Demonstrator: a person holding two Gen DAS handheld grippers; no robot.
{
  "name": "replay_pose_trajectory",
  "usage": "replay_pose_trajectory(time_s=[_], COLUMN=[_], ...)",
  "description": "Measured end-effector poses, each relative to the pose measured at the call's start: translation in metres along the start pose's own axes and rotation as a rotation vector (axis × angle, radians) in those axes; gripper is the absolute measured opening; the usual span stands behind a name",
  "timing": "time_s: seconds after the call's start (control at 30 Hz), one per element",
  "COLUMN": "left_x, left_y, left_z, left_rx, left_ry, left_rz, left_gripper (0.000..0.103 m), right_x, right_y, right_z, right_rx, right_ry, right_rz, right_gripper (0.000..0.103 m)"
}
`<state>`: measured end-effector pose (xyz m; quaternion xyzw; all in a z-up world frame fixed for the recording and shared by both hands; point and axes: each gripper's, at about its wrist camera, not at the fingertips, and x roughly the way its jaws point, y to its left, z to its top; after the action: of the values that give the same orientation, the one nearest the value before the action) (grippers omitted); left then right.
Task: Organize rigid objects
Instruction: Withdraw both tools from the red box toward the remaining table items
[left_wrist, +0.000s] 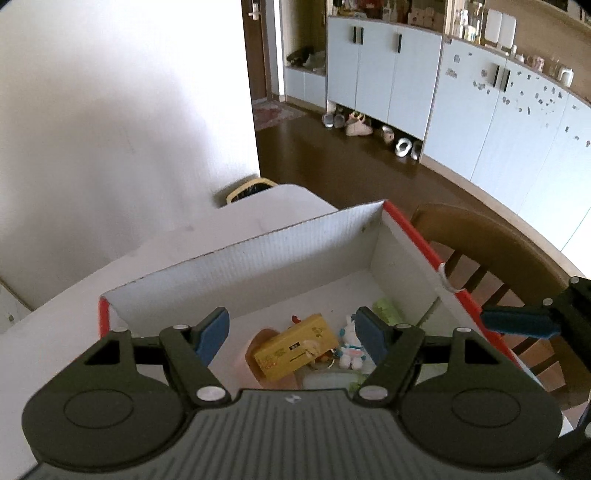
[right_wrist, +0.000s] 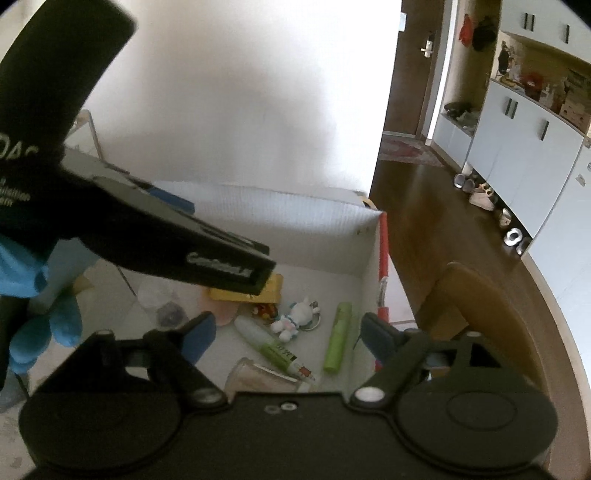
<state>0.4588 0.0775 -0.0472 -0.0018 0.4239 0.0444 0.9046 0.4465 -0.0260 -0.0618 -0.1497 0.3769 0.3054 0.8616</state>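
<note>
both grippers (left_wrist: 291, 334) (right_wrist: 286, 334) open, tilted over box (left_wrist: 258, 254)

Below me a white table (left_wrist: 74, 295) carries an open cardboard box (left_wrist: 258, 254), white inside and red outside, set near the table's far corner. At my left, in the right wrist view, a clear plastic cup (right_wrist: 162, 299) stands on the tabletop beside it.
</note>
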Motion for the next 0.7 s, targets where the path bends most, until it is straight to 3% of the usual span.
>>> replay_pose_trajectory(time_s=[0.7], left_x=[-0.091], left_y=[0.007], left_z=[-0.04], left_rx=[-0.013], left_ry=[-0.084], left_rz=[-0.056], left_gripper=[0.078], right_x=[-0.085], right_y=[0.011], right_z=[-0.03], right_rx=[0.065], right_ry=[-0.15], right_rz=[0.009], right_gripper=[0.096])
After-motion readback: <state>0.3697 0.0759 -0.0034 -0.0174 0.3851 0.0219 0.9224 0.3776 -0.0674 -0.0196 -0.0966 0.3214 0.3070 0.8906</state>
